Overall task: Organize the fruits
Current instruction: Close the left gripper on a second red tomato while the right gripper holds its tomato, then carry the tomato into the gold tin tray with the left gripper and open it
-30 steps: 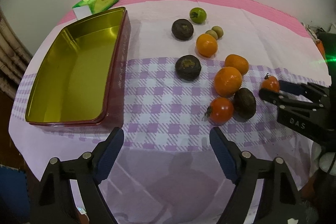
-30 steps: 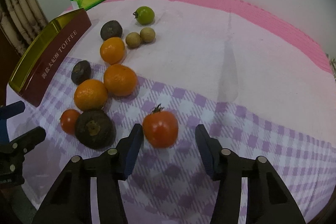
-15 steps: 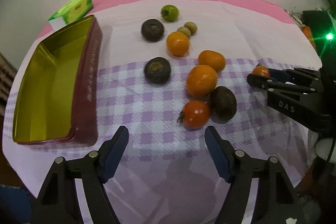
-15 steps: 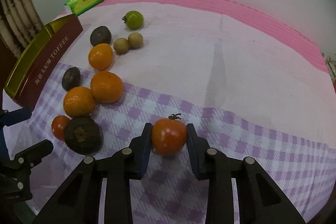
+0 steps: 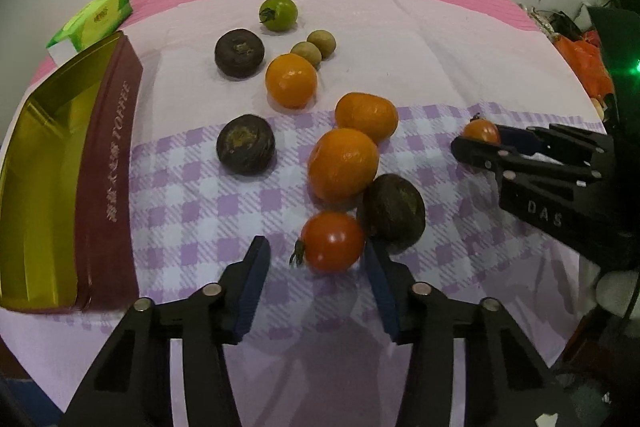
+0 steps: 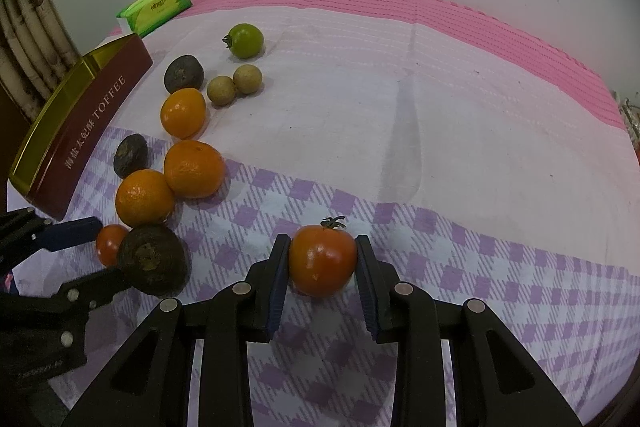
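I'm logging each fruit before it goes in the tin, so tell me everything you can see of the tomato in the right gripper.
The tomato is round, glossy and orange-red, with a dark dried stalk on top, so it sits upright. It rests on the checked cloth, apart from the other fruit. The right gripper is shut on it, its blue-padded fingers pressing both sides. Its skin looks smooth and unbroken; the underside is hidden.

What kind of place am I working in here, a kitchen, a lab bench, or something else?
Most likely a table at home, not a lab bench: a pink and purple-checked tablecloth covers it, loose fruit lies beside an open toffee tin, and a green tissue pack sits by a plain wall. No kitchen fittings show.
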The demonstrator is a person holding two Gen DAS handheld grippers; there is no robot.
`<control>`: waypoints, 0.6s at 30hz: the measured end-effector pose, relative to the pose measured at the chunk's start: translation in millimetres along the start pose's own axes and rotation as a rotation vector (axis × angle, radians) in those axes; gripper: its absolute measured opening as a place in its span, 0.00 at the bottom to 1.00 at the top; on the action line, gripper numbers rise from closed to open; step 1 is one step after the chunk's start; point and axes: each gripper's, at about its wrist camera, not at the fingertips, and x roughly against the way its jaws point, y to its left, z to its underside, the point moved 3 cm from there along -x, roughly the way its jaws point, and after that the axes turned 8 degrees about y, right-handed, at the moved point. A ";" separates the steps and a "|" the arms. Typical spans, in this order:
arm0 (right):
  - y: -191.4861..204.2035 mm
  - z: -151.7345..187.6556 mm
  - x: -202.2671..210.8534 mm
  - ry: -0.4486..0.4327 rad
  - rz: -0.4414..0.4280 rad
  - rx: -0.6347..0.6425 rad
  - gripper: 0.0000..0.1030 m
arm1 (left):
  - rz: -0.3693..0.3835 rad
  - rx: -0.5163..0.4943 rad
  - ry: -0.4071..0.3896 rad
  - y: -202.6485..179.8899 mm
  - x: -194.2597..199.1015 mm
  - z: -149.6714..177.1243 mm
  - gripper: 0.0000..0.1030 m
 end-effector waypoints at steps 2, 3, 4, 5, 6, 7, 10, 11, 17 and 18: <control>-0.1 -0.1 0.1 0.000 -0.002 -0.002 0.32 | -0.003 -0.003 -0.002 0.0 -2.4 -3.5 0.39; -0.1 0.2 0.2 0.000 -0.002 -0.002 0.32 | 0.000 -0.004 0.002 0.1 -3.8 -4.0 0.37; 0.1 0.1 0.2 0.000 -0.002 -0.002 0.32 | 0.004 -0.003 0.007 0.4 -5.0 -3.6 0.36; -0.3 0.2 0.2 0.000 -0.001 -0.001 0.32 | 0.001 -0.004 0.002 0.6 -4.5 -3.0 0.33; -0.4 0.2 0.3 -0.001 -0.002 -0.002 0.32 | 0.005 -0.007 0.002 0.3 -4.1 -2.7 0.28; -0.4 0.1 0.3 -0.001 -0.002 -0.002 0.32 | 0.008 -0.010 0.005 0.4 -3.7 -1.9 0.27; -0.8 0.0 0.2 -0.001 -0.003 -0.001 0.32 | 0.004 -0.010 0.009 0.7 -3.2 -2.4 0.27; -0.9 0.1 0.1 -0.001 -0.003 -0.001 0.32 | 0.003 -0.012 0.010 0.5 -3.5 -3.5 0.27; -1.3 0.9 0.4 0.000 0.003 0.002 0.32 | 0.008 0.006 -0.011 7.1 8.9 -1.7 0.27; -0.6 0.7 0.5 0.001 0.005 0.003 0.32 | 0.003 0.011 -0.013 9.8 11.9 -1.7 0.27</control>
